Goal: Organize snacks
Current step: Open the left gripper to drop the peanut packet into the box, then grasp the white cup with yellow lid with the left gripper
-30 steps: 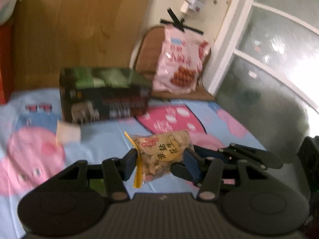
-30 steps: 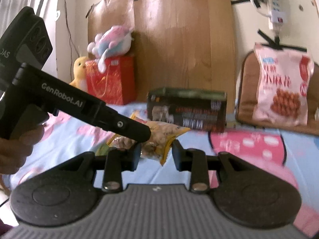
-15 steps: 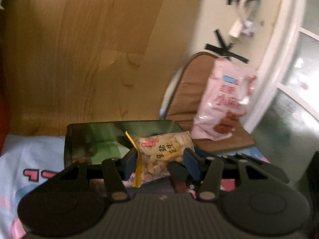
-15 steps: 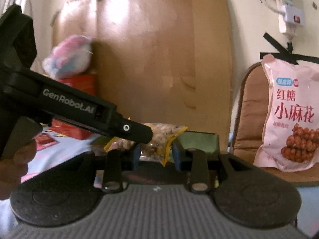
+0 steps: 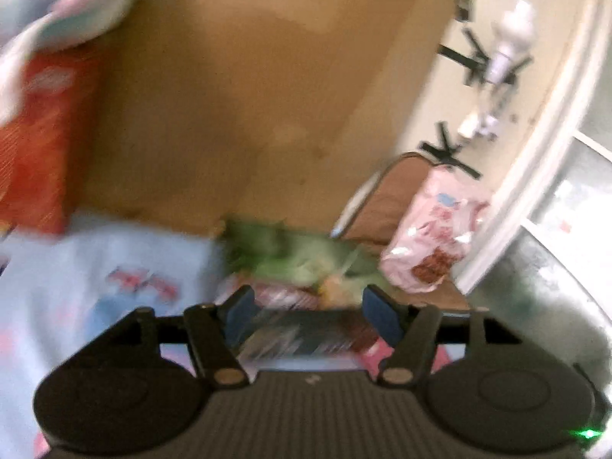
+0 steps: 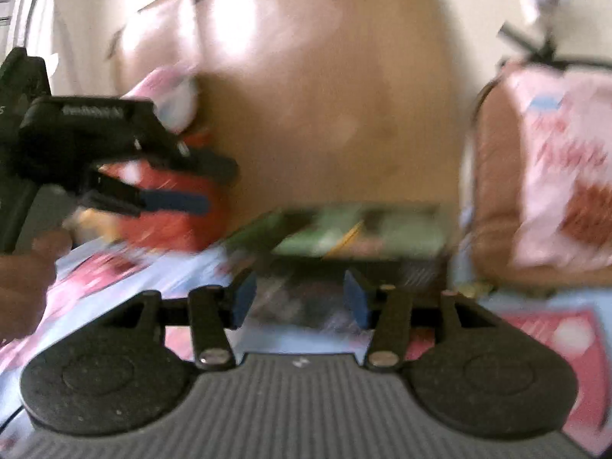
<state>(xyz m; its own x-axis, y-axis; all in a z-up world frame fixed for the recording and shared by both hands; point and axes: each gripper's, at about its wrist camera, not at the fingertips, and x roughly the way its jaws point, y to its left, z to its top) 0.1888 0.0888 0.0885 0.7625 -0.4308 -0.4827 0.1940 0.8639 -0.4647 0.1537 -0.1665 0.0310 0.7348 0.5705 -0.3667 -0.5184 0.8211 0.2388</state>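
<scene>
— Up close on the left view, what have you got?

— I've got my left tool with its blue pads spread apart and the jaws opening. Nothing is pinched between them. Through the gap I only see the dark front of the snack box, which sits beyond the pads on the printed blue sheet.

— And the right side?

— My right tool is the same: pads wide, jaws opening, nothing gripped. The box fills the gap there too, but the pads don't touch it as far as I can tell. Everything is badly smeared.

— Where is the peanut packet?

— I see a yellow strip and a pale blur lying on the green top of the box; that's the peanut packet. It is clear of both tools. Whether it sits inside the box or flat on a lid, I can't tell.

— Anything off to the sides?

— At the left of the right view, a hand holds the left tool's black handle, its fingers standing apart in front of a red carton. A plush toy sits above that carton.

— Further back?

— To the right of the box, a pink snack bag leans upright against a brown chair back. Behind everything stands a wooden board against the wall, with a white blurred fitting taped up to its right.
</scene>
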